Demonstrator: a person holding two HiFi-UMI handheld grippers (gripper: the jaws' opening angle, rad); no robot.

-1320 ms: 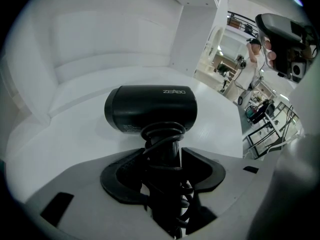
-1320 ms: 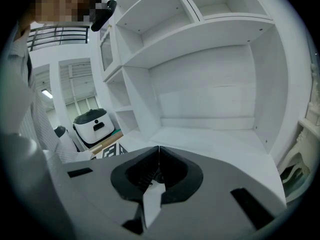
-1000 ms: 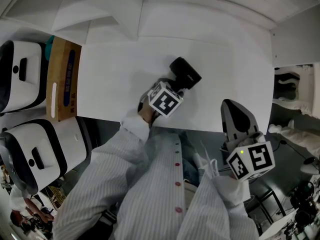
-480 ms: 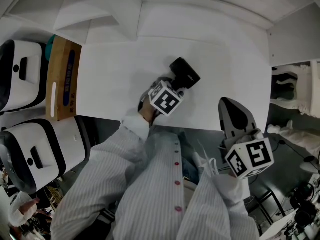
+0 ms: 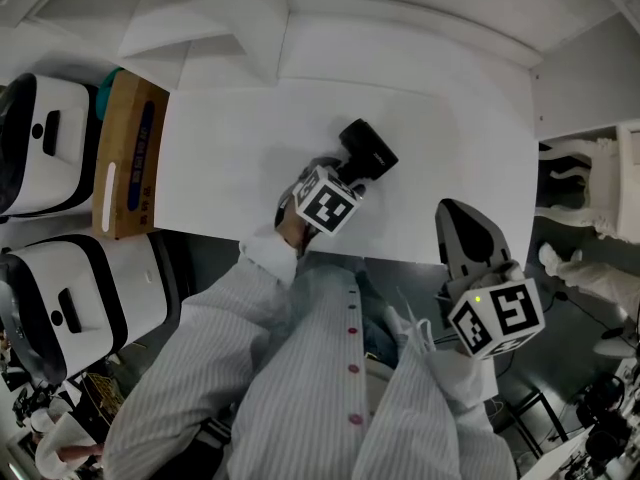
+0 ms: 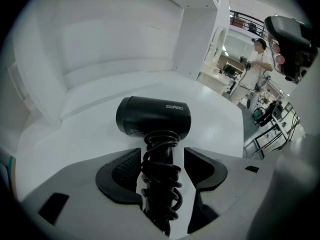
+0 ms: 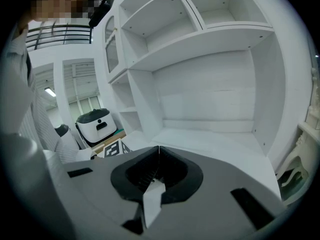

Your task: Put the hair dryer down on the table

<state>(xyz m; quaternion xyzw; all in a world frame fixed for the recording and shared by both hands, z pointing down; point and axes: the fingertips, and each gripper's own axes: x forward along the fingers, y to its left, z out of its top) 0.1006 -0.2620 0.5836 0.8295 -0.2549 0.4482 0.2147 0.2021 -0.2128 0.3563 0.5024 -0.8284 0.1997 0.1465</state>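
A black hair dryer point(image 5: 368, 148) lies on the white table point(image 5: 230, 148), its barrel pointing away from me. Its handle, wrapped in a coiled black cord point(image 6: 161, 176), runs back between the jaws of my left gripper point(image 6: 161, 156). Those jaws are opening, with a gap showing beside the handle on the right side, and the dryer point(image 6: 153, 115) rests on the tabletop. In the head view the left gripper point(image 5: 345, 175) sits just behind the dryer. My right gripper point(image 5: 462, 210) hovers at the table's front right edge, shut and empty, its tips point(image 7: 158, 149) meeting.
A brown cardboard box point(image 5: 127, 158) lies along the table's left edge. Two white-and-black appliances point(image 5: 40, 148) point(image 5: 70, 303) stand left of it. White shelving point(image 7: 210, 39) rises behind the table. The table's front edge runs just under my left hand.
The hair dryer and both grippers stay almost where they were; the head view has only shifted slightly.
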